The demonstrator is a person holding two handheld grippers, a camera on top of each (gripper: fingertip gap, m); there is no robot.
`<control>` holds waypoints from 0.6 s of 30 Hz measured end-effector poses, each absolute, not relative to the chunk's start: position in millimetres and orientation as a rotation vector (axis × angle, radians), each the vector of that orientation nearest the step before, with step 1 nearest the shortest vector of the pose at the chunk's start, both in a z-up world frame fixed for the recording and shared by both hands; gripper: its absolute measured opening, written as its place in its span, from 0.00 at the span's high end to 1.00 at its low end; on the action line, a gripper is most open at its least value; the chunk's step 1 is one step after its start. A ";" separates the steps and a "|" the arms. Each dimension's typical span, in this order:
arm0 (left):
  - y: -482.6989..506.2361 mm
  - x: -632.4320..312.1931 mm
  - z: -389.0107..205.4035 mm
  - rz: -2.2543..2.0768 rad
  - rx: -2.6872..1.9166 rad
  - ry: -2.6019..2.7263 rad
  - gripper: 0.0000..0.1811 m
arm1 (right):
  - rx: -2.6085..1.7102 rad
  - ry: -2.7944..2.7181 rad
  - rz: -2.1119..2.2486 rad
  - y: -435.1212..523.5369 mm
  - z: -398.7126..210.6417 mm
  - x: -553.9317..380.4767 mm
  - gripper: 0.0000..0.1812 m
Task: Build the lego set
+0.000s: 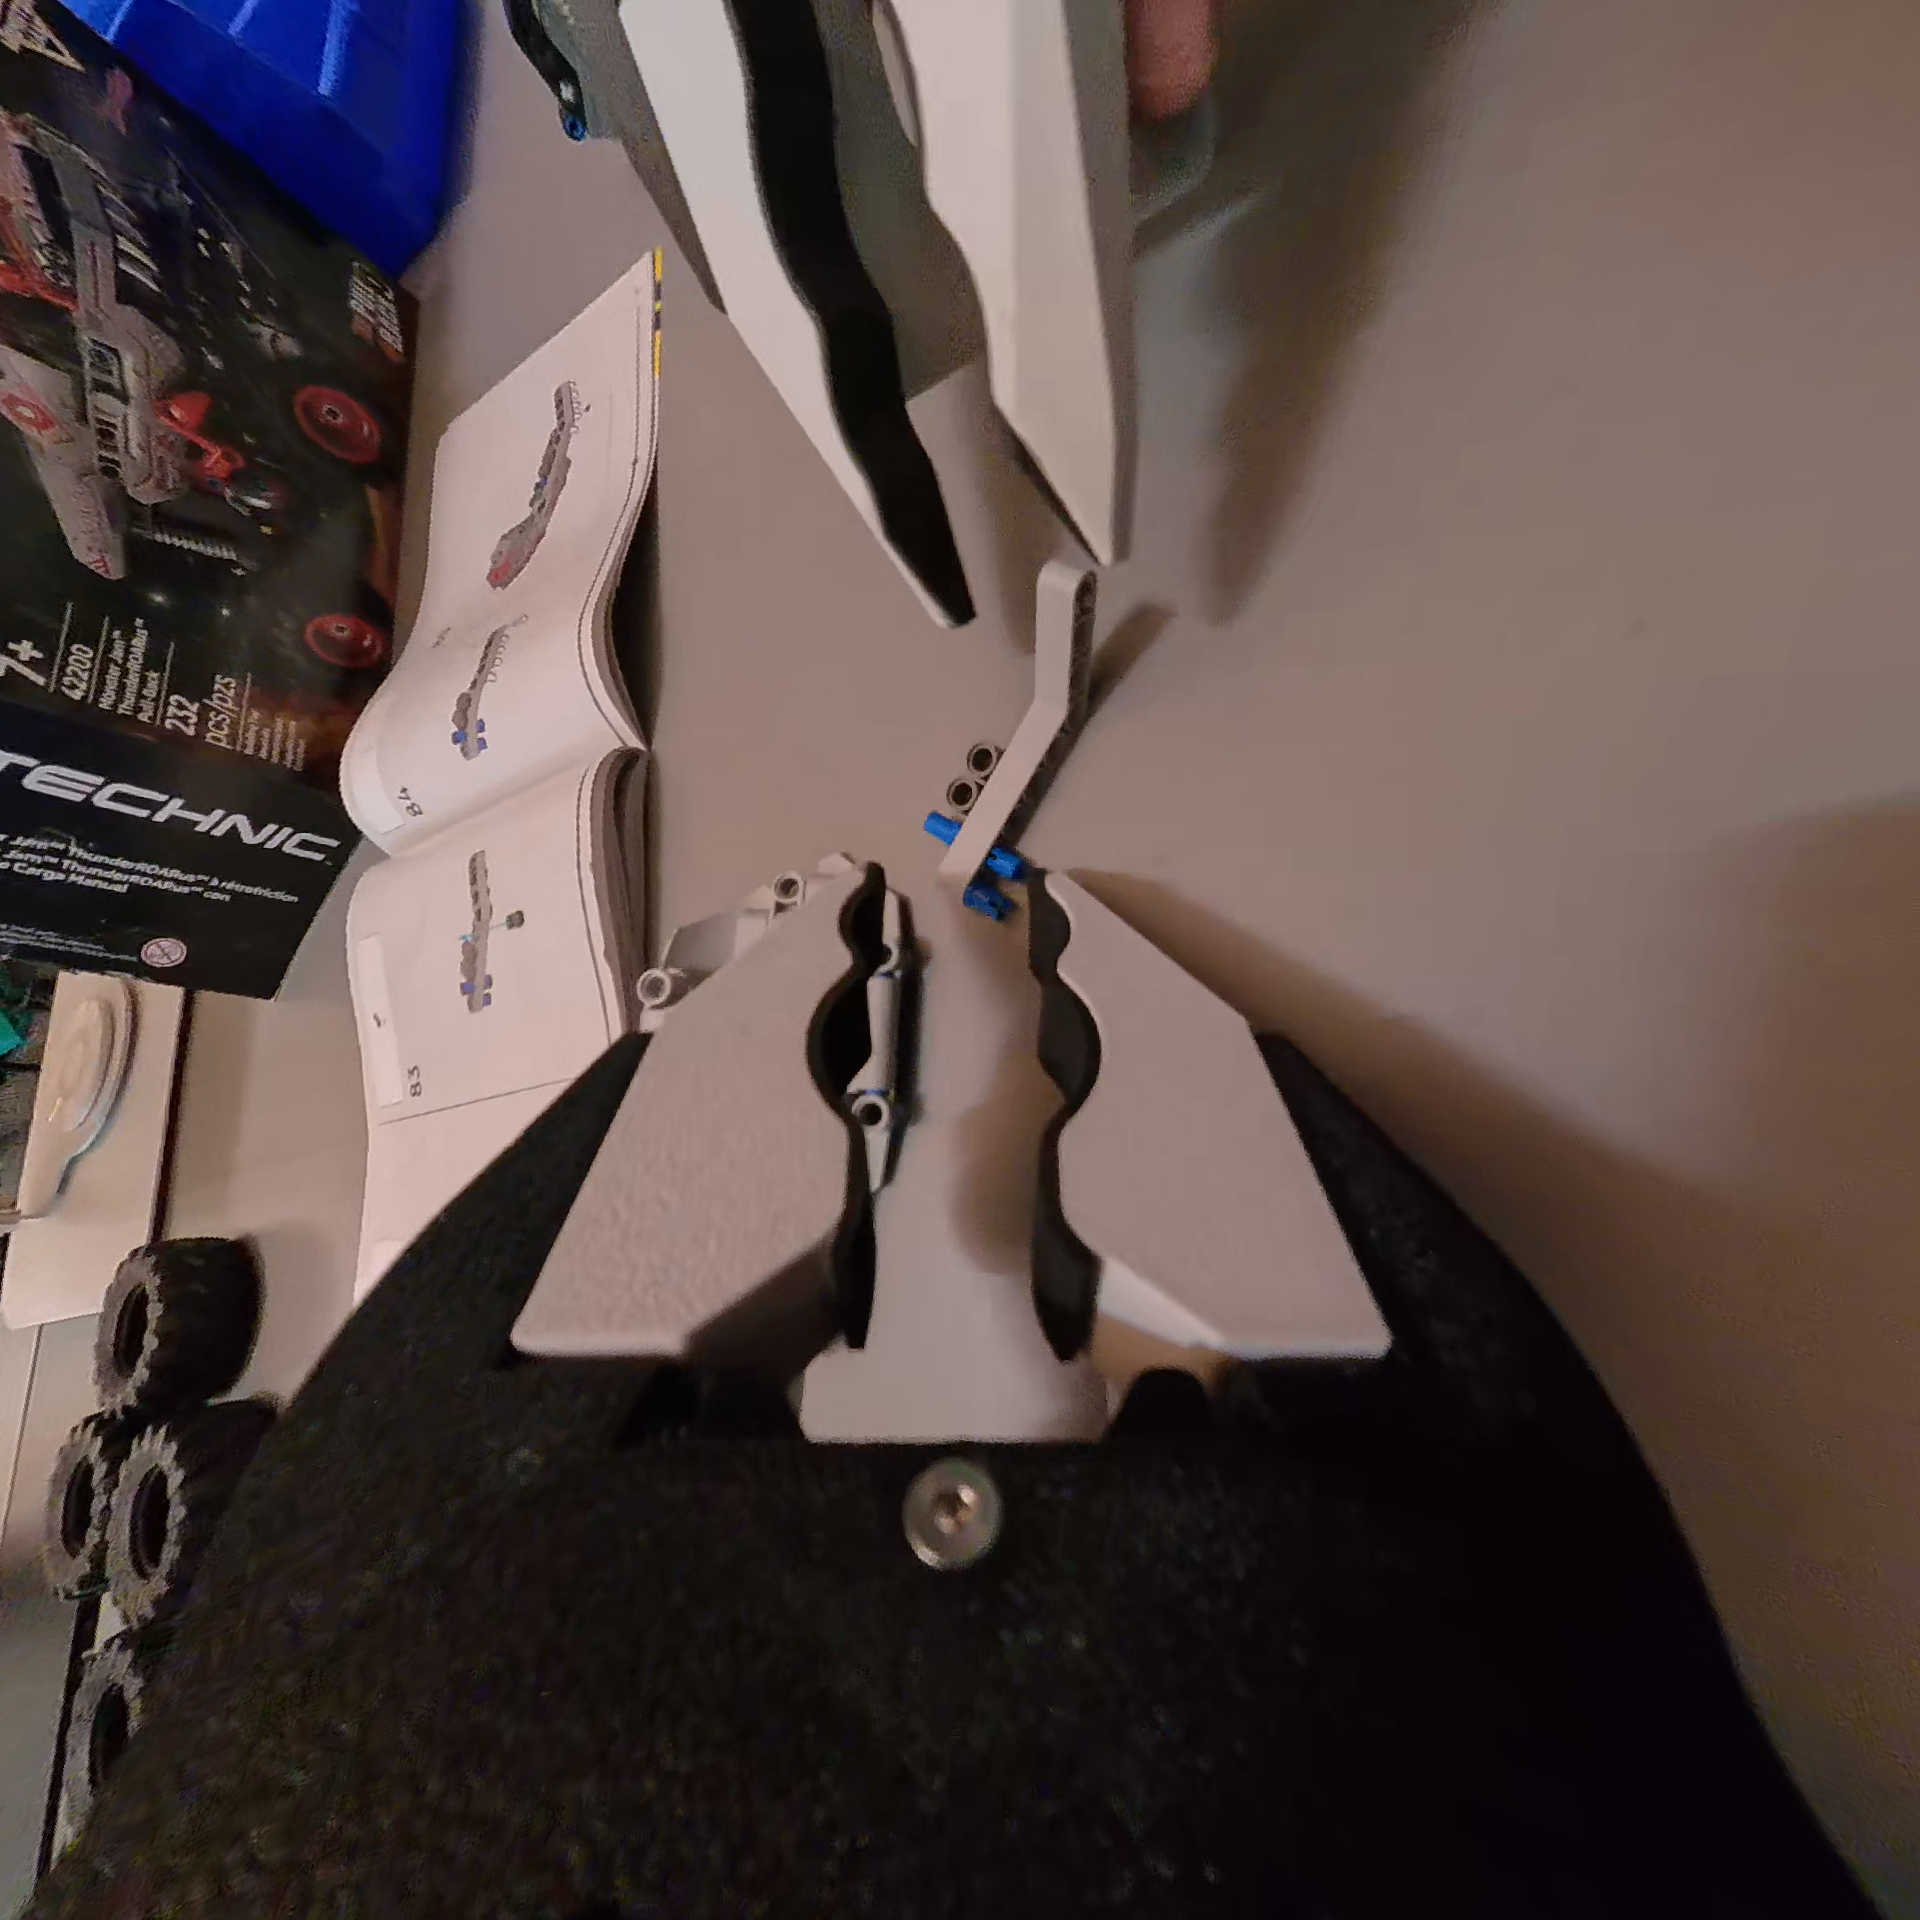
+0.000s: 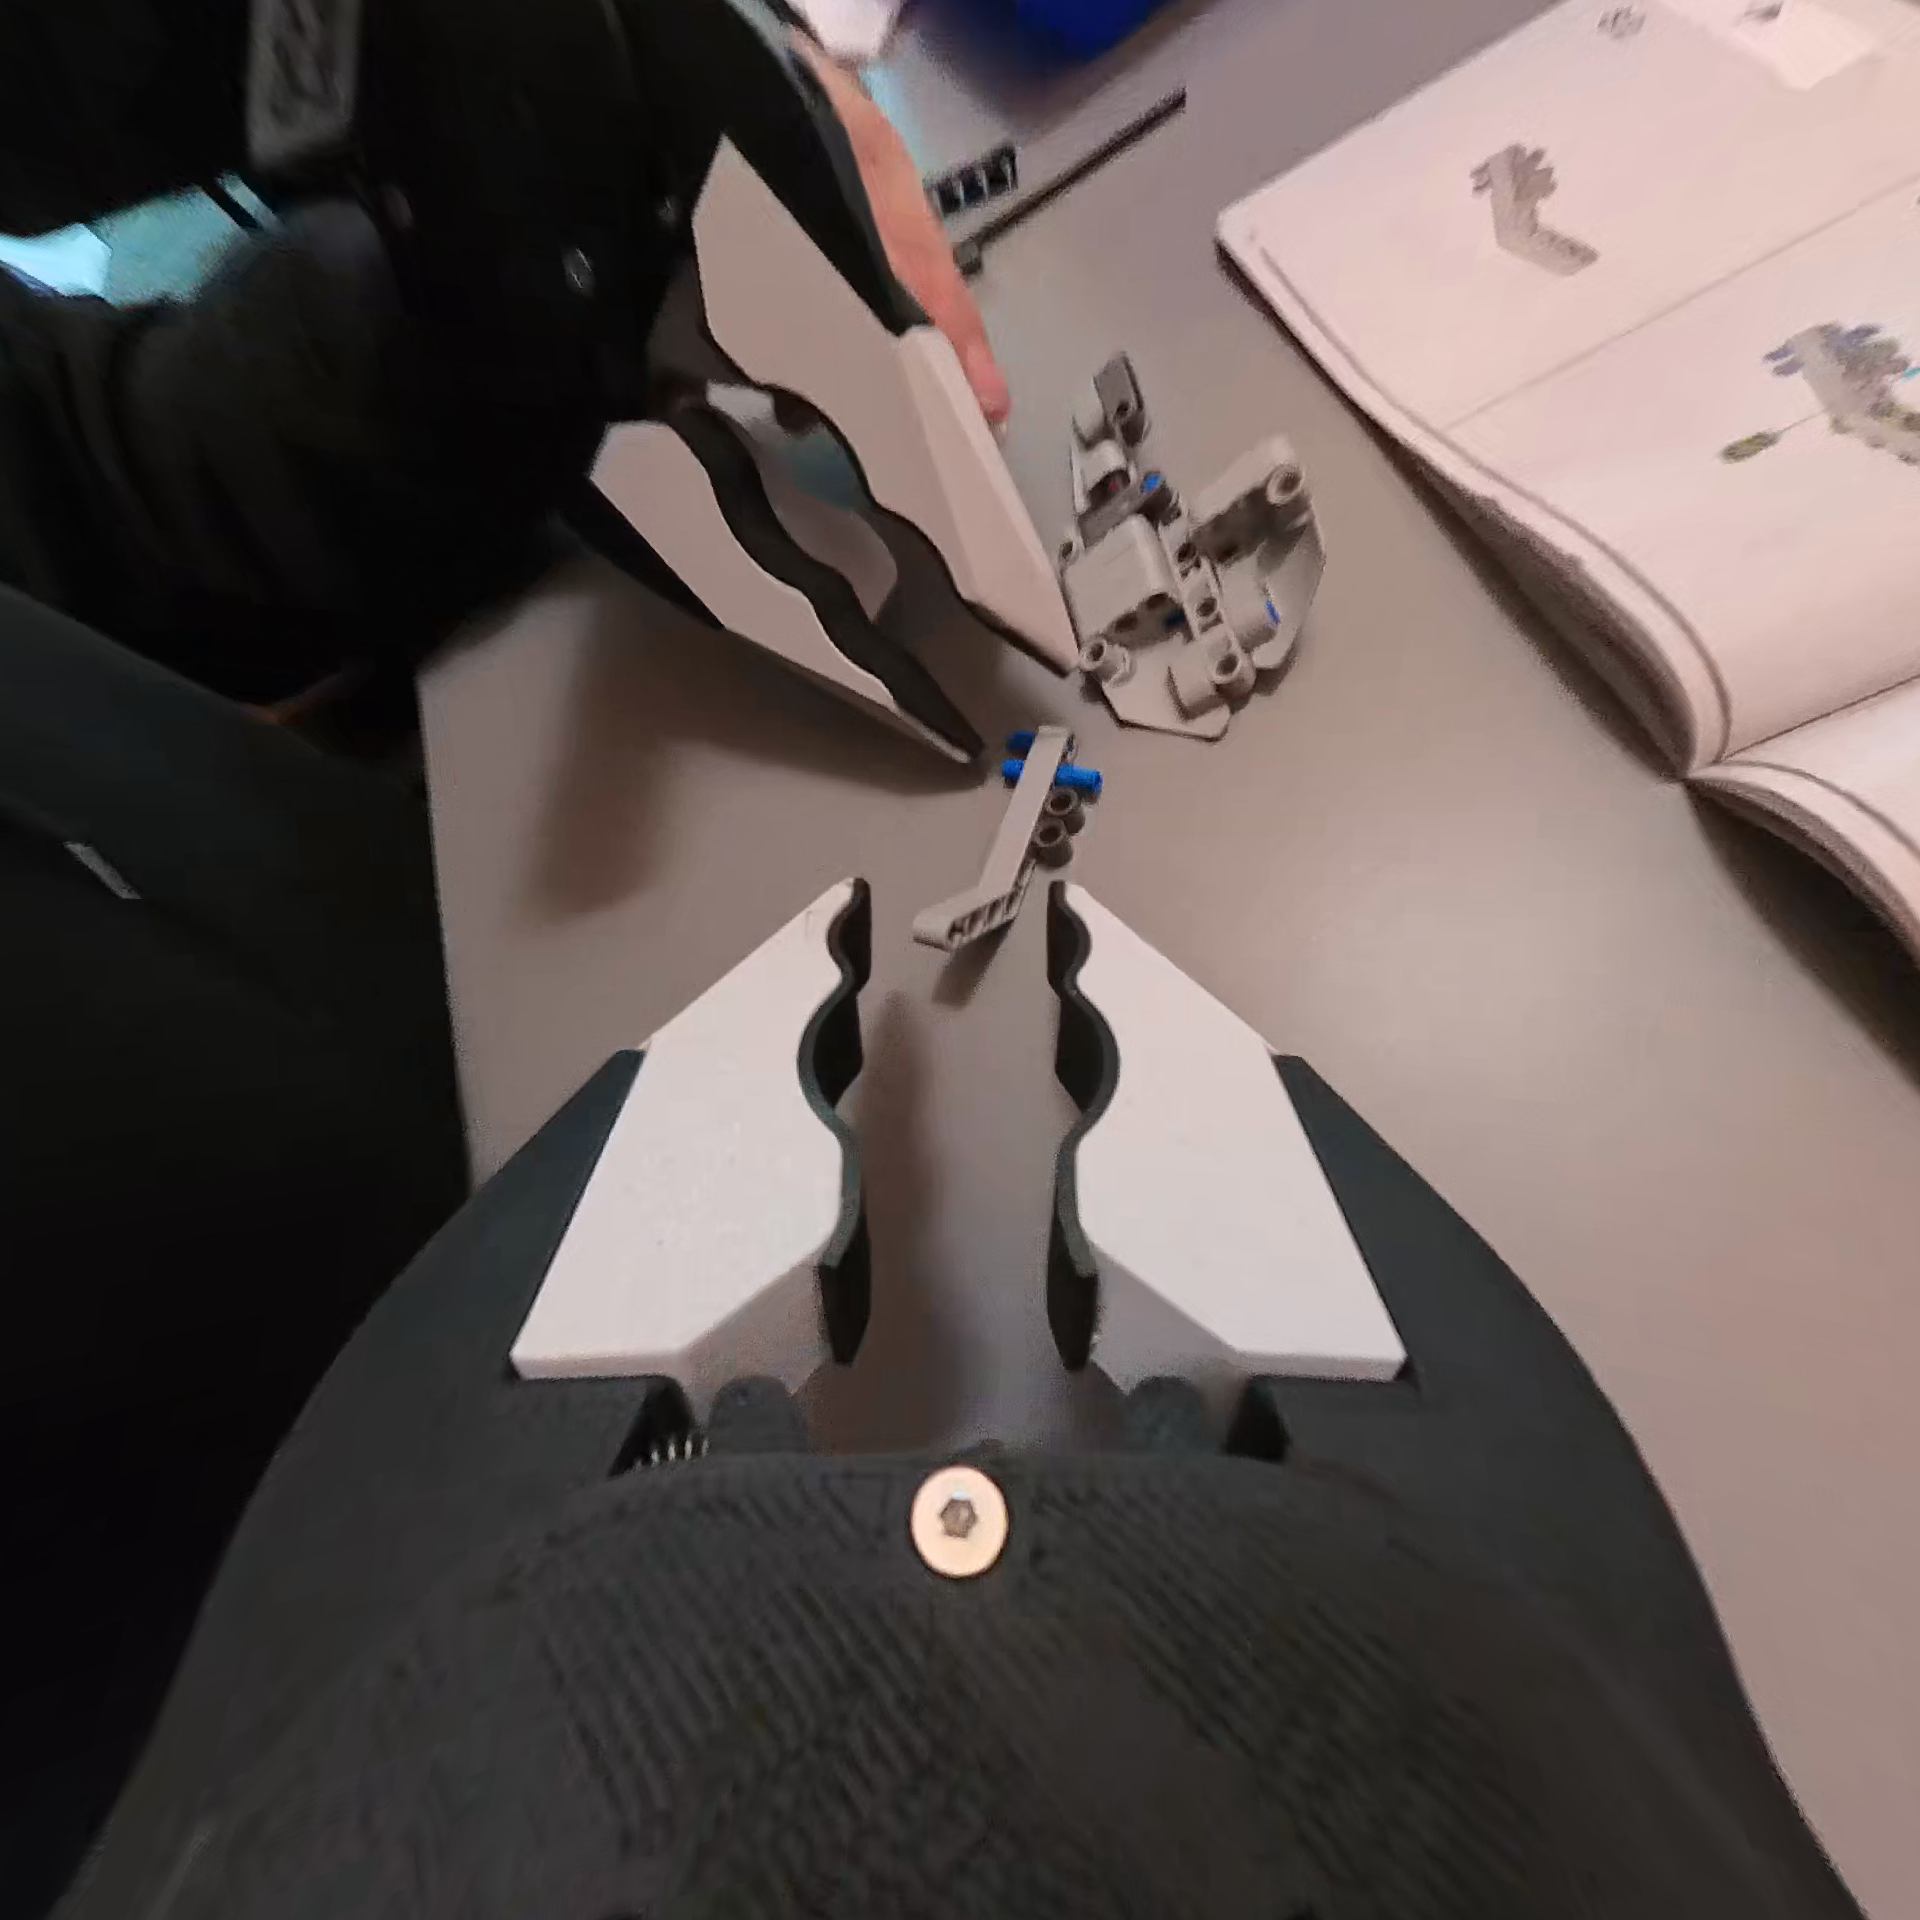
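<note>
A: Where's the piece? Bent grey beam (image 2: 1003, 847) flat on the grey table (image 2: 1351, 1143), blue pins (image 2: 1081, 777) through one end, two dark sleeves (image 2: 1062, 821) beside them on its side.

B: Confirmed from the left wrist view: same beam (image 1: 1049, 717), pinned end just ahead of the left gripper (image 1: 951, 883). That gripper's fingers stand parted, nothing between them. Beam sits just beyond the tips; contact with one tip, can't tell.

A: Right gripper (image 2: 956, 894)?

B: Jaws apart, empty. The beam's bent end lies just ahead of the tips, roughly in line with the gap, not gripped. In the left wrist view the right gripper (image 1: 1029, 582) comes in from the far side, tips near the beam's other end.

A: Beyond the beam?

B: Larger grey built section (image 2: 1184, 582) on the table, near the left gripper's outer finger; in the left wrist view it shows partly behind that gripper's finger (image 1: 727, 935).

A: Further out?

B: Open instruction booklet (image 1: 520, 727) past the built section. Then the set's box (image 1: 156, 520), a blue bin (image 1: 312, 94) behind it, black tyres (image 1: 156, 1403) along the edge near the left gripper's body. A person's dark sleeve (image 2: 156, 935) fills one side of the right wrist view.
</note>
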State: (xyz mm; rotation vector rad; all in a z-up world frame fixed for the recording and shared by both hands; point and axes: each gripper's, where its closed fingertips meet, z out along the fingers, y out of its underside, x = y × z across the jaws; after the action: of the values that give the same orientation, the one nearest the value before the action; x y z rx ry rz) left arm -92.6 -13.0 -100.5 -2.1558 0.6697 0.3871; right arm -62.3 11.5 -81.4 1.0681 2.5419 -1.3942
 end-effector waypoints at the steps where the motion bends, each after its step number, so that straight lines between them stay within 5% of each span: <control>1: -12.7 -93.0 -102.0 0.394 -2.163 0.673 0.86 | 1.055 2.573 -1.354 10.1 -86.5 -59.7 0.82; 4: -11.8 -91.1 -104.1 0.387 -2.165 0.679 0.87 | 1.012 2.612 -1.313 4.5 -94.0 -55.3 0.95; 18: 2.9 -93.6 -104.4 0.382 -2.156 0.802 0.94 | 1.189 1.893 -1.381 18.0 -89.7 -56.7 0.95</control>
State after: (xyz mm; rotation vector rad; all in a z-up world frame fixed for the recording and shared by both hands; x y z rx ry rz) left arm -93.6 2.9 -104.4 -2.1560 0.8022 0.3825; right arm -56.7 18.0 -89.7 1.1890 1.8927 -1.3810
